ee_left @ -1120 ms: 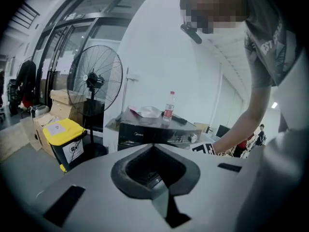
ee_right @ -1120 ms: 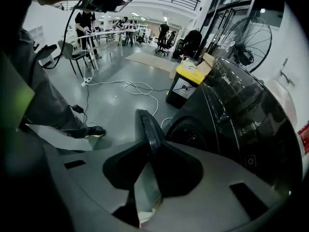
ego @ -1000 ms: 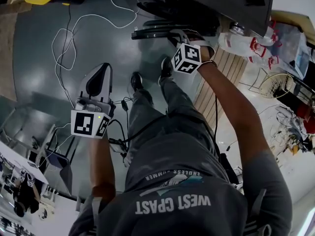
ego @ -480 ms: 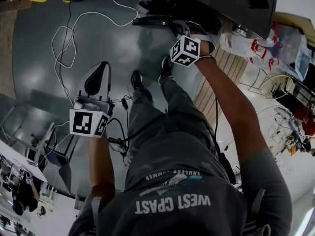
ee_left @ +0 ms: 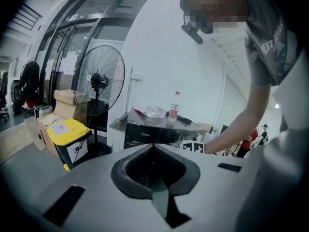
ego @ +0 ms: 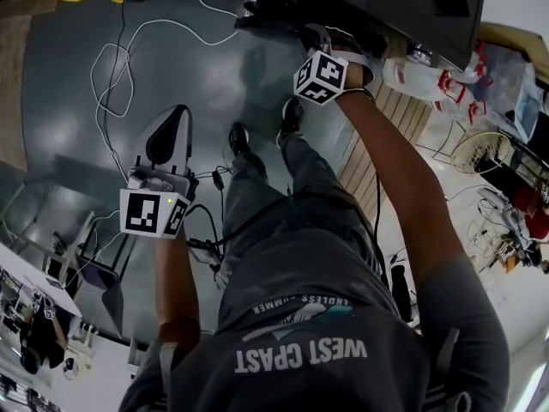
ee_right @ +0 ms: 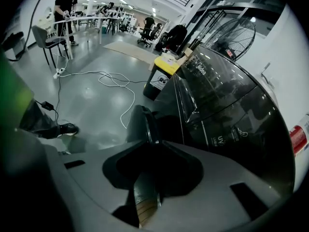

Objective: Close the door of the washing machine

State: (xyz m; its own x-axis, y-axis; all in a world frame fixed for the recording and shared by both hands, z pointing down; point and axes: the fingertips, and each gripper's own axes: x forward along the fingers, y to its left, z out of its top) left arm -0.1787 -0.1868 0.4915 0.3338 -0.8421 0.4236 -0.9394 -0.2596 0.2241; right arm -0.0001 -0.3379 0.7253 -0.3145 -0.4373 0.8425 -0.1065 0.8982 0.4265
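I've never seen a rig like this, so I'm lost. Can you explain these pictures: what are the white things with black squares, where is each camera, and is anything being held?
There is no robot here. A person holds a two-jaw gripper in each hand, and the cubes with black squares are part of those grippers. One view comes from a camera on the person's head, looking down past their body to the floor, where a white cable lies. The other two views come from cameras riding on the grippers, each looking along its own jaws. The left gripper is shut with nothing in it. The right gripper appears to pinch the edge of the open door of the black washing machine, probably to swing it closed.
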